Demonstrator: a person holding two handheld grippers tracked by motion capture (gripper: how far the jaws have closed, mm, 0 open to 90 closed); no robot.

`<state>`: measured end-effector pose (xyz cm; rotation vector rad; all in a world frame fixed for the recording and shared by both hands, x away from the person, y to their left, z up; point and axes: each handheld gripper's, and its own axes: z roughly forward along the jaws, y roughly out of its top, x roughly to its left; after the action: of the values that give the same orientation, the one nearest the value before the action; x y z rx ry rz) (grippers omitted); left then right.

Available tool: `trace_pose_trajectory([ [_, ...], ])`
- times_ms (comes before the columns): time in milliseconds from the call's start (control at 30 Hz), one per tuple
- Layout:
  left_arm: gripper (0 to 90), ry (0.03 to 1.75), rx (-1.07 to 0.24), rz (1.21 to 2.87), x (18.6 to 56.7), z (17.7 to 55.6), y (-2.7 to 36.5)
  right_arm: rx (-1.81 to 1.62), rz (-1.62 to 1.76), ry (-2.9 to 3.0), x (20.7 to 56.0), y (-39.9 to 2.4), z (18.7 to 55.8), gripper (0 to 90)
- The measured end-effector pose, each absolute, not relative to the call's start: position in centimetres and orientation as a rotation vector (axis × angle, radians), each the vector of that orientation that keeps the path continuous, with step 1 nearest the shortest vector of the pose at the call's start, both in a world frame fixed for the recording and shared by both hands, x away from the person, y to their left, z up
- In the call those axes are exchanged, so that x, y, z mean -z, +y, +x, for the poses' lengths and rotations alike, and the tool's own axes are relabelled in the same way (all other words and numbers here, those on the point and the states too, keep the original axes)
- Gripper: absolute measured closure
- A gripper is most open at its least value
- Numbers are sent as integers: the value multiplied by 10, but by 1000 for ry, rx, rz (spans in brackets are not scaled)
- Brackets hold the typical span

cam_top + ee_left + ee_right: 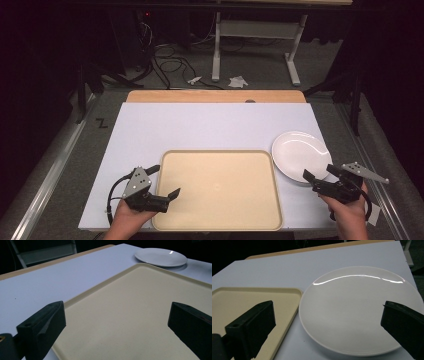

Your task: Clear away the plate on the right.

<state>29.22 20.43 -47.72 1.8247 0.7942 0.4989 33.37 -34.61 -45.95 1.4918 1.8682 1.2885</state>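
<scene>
While both hands rested at the bottom edge of the high view, the left gripper (pixel 161 181) sat at the lower left, its jaws spread wide and holding nothing, one jaw over the near left corner of the tray (pixel 220 220) and the other just outside the rim. In the left gripper view the two black jaws stood far apart at the lower corners, with the tray's cream floor (pixel 140 315) stretching between them and its raised rim running diagonally toward the upper right.

The right gripper (pixel 317 173) was at the lower right of the high view, jaws likewise wide and empty, pointing up and left at the near edge of the plate (pixel 299 152). In the right gripper view the white plate (pixel 357 312) filled the centre and right of the frame between the jaws, not touched by either as far as could be seen. It lay flat on the pale table (pixel 200 127), just beside the tray's far right corner (pixel 287 293).

Beyond the table, in the upper part of the high view, a white desk frame (pixel 252 35) stood on grey carpet with cables (pixel 167 62) near it.
</scene>
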Motion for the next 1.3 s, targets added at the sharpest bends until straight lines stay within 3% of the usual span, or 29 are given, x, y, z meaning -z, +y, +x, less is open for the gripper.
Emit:
trace_pose_trajectory([
  [1300, 28, 753, -478, 1832, 477, 300, 192, -1471, 1914, 1709, 481, -378, 327, 0],
])
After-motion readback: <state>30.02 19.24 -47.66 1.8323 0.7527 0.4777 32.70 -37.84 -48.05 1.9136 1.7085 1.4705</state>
